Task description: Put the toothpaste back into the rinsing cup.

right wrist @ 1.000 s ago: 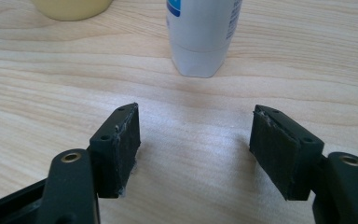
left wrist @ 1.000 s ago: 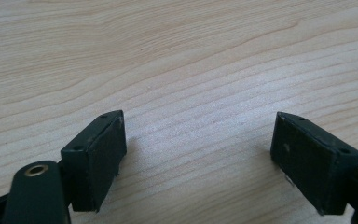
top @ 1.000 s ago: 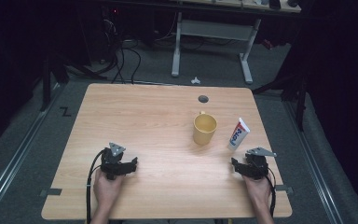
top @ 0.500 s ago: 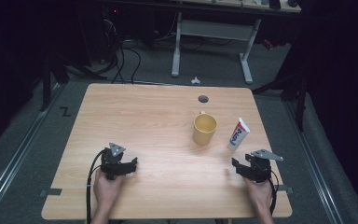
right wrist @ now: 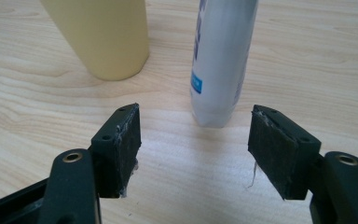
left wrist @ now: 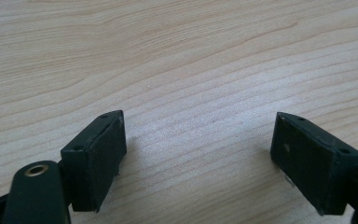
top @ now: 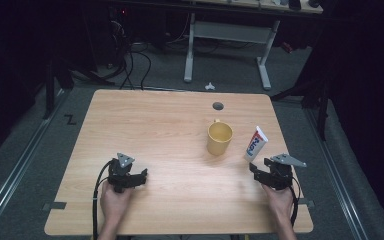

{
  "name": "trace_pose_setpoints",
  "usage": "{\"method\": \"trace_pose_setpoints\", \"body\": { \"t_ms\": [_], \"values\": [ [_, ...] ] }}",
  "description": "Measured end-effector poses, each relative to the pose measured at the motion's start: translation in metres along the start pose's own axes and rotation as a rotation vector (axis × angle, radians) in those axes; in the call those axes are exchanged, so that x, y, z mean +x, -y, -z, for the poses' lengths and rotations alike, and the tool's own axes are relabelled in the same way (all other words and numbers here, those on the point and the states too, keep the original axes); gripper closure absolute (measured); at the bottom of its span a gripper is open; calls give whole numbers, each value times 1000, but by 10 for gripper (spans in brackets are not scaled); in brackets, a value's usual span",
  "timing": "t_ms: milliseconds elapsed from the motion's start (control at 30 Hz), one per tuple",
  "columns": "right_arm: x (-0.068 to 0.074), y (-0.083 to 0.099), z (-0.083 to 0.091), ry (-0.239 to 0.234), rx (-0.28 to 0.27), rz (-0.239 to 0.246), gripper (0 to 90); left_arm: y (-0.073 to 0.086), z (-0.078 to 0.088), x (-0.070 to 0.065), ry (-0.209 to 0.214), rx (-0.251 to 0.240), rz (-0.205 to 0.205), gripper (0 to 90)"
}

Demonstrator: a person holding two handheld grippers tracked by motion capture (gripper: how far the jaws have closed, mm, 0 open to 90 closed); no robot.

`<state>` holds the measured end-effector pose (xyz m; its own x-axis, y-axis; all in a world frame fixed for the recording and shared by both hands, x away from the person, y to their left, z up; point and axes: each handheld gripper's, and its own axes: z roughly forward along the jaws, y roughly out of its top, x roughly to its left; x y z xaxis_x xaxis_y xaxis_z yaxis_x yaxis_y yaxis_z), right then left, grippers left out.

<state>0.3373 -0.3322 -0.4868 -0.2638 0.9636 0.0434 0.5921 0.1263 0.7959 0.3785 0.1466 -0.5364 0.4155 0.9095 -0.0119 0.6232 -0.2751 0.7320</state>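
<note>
From above, my right gripper (top: 265, 171) sits low near the table's (top: 155, 130) right edge, jaws apart, just short of the toothpaste tube (top: 255, 143) standing upright on its cap beside the yellow mug (top: 219, 138). My left gripper (top: 136, 178) rests well apart from both. In its own view, that left gripper (left wrist: 198, 154) gapes over bare wood. In the right gripper view, my 2 pads (right wrist: 266, 147) flank the tube (right wrist: 221, 60); a crooked approach could topple it against the mug (right wrist: 100, 35).
</note>
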Motion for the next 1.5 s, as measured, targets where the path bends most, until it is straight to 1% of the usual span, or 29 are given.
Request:
{"method": "trace_pose_setpoints", "body": {
  "t_ms": [100, 133, 233, 367, 500, 533, 567, 633, 700, 800, 867, 933, 1033, 1067, 1233, 1300, 1500],
  "values": [
    [-1, -5, -1, 9, -4, 3, 345, 0, 0, 0, 0, 0, 0, 186],
    [-1, -7, -1, 10, -5, -6, 343, 0, 0, 0, 0, 0, 1, 186],
    [-3, -11, -2, 17, -6, -6, 348, 0, 0, 0, 0, 0, 0, 186],
    [-5, -18, -6, 17, -10, -2, 357, 0, 0, 0, 0, 0, 0, 186],
    [-8, -24, -10, 17, -9, -21, 368, 0, 0, 0, 0, 0, 1, 186],
    [-9, -26, -12, 15, -13, -19, 372, 0, 0, 0, 0, 0, 1, 186],
    [-9, -27, -13, 15, -11, -29, 376, 0, 0, 0, 0, 0, 1, 186],
    [-9, -30, -18, 13, -15, -31, 391, 0, 0, 0, 0, -1, 1, 186],
    [-9, -33, -24, 13, -4, -33, 398, 0, 0, 0, 0, -1, 1, 186],
    [-8, -37, -29, 12, -5, -38, 406, 0, 0, 0, 0, -1, 1, 186],
    [-9, -38, -30, 14, -6, -33, 409, 0, 0, 0, 0, -1, 1, 186],
    [-8, -40, -34, 11, -6, -42, 421, 0, 0, 0, 0, 0, 1, 186],
    [-9, -42, -36, 14, -6, -38, 427, 0, 0, 0, 0, -1, 1, 186],
    [-8, -43, -37, 12, -6, -44, 433, 0, 0, 0, 0, 0, 0, 186],
    [-8, -45, -39, 29, -23, -44, 449, 0, 0, 0, 0, -1, 1, 186],
    [-7, -45, -42, 44, -14, -36, 479, 0, 0, 0, 0, -1, 1, 186],
    [-7, -45, -44, 56, -20, -37, 530, 0, 0, 0, 0, 0, 0, 186]
  ]
}}
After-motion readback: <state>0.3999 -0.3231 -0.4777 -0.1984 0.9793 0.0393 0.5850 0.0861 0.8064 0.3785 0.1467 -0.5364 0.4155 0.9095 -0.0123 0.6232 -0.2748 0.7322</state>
